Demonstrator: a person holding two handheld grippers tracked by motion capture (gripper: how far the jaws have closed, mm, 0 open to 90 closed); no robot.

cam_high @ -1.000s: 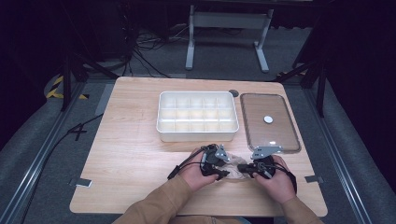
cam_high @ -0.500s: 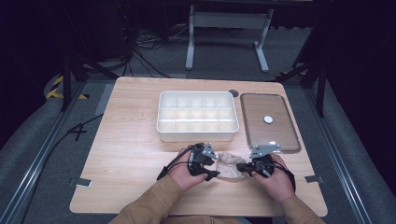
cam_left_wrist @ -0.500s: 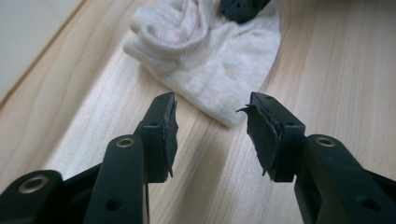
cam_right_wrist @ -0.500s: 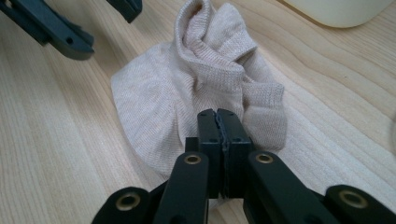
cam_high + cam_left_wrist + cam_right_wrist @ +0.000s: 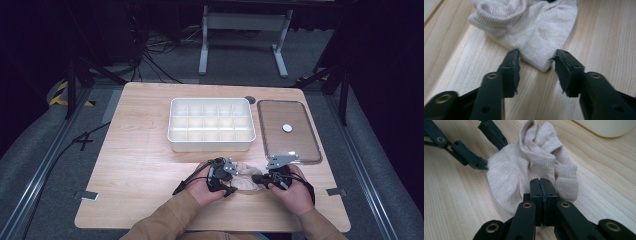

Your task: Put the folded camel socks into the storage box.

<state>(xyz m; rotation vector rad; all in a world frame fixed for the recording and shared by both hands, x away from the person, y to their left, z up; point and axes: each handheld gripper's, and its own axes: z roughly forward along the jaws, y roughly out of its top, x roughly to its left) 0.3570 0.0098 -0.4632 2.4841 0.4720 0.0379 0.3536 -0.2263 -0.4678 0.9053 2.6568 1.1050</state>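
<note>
So nearest the person, both hands were down at the front edge of the worktop [image 5: 140, 170], working a bunched-up beige sock [image 5: 534, 32] that lay between the two grippers. The right gripper [image 5: 541, 187] had its jaws pressed together, and it looked like they were pinching a fold of the sock's near edge, though the cloth between the pads was hard to make out. The left gripper [image 5: 536, 61] was spread wide, jaws either side of the sock's corner, tips right at the fabric but not closed on it.

My read: they were mid-way through folding or rolling the sock, with one side held and the other about to be grabbed. The next move probably called for the left gripper to close on that corner without pushing the cloth away, since knit like that slides and bunches.

Further back, a white compartment organiser box [image 5: 210, 125] sat in the middle of the worktop, cells looking empty, probably where the sock was headed. Beside it on the right lay its clear lid [image 5: 287, 131], flat.
</note>
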